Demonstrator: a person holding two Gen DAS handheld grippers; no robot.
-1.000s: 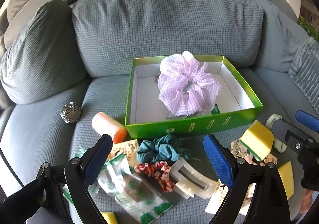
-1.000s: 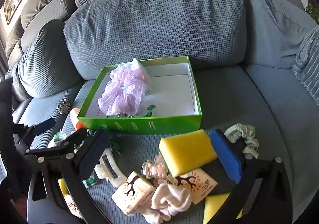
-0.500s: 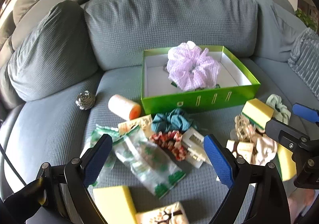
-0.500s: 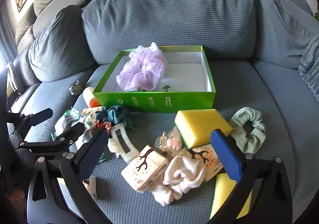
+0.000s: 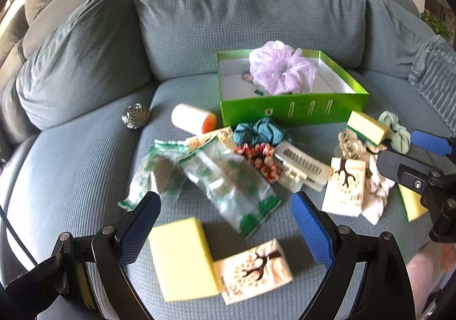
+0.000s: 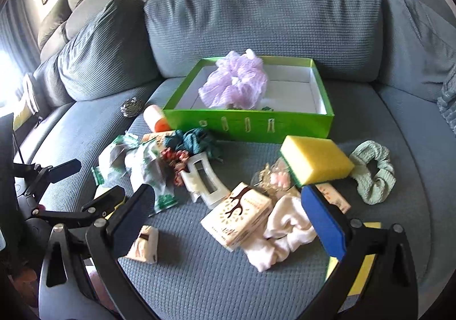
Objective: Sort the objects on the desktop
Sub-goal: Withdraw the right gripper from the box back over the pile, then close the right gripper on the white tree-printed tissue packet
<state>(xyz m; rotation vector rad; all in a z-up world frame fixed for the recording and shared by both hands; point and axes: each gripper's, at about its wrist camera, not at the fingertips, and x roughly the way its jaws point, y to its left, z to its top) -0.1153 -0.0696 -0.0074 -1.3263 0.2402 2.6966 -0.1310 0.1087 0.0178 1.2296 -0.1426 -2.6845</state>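
Both grippers pulled back from the green box [image 5: 290, 113]; lilac scrunchie [image 5: 282, 71] stays inside, far ahead. Left fingers [image 5: 310, 230] and right fingers [image 6: 323, 219] wide, empty. Clutter ahead remains unsorted; next pick pending.

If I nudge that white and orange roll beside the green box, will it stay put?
Probably not. The roll lies on its side, so a push across its length would likely send it rolling. The ribbed cushion may slow it, though the seat looks dished. It looks light; gripping it across the round body seems safer than pushing.
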